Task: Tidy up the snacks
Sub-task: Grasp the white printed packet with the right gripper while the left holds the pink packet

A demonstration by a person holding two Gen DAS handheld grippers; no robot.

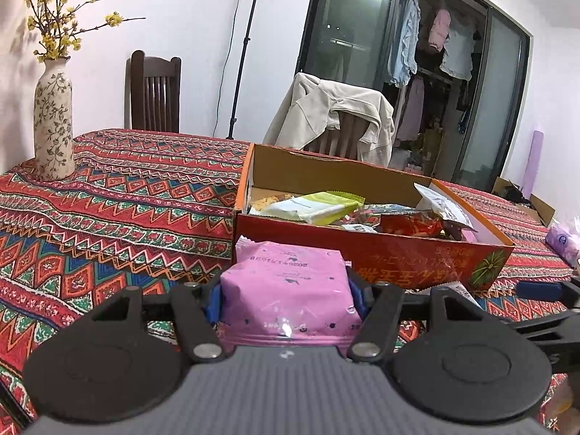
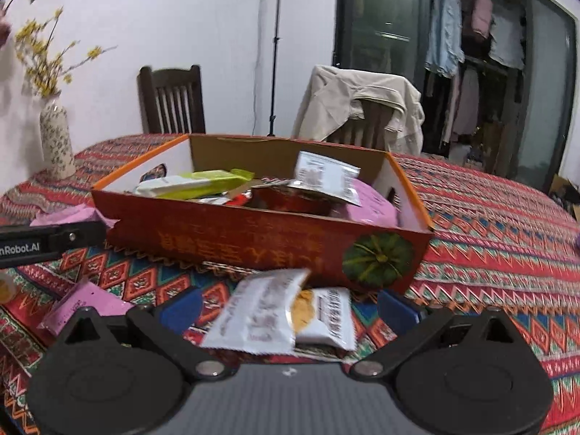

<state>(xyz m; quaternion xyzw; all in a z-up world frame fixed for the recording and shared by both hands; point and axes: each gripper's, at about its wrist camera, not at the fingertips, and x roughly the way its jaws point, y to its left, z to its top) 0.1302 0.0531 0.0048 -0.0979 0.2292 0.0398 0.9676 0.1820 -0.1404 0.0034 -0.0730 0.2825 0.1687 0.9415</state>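
The left gripper (image 1: 286,299) clamps a puffy pink snack packet (image 1: 286,290) with small dark print between its blue pads, just before the red cardboard box (image 1: 398,257) on the patterned tablecloth (image 1: 108,199). Only the right wrist view shows the right gripper (image 2: 290,311), jaws wide apart and gripping nothing, over two white snack packets (image 2: 261,315) lying in front of the box, and another pink packet (image 2: 87,306) lying nearby.

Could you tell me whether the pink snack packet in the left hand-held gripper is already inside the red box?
Not yet: the pink snack packet, clamped in the left hand-held gripper, is outside the red box.
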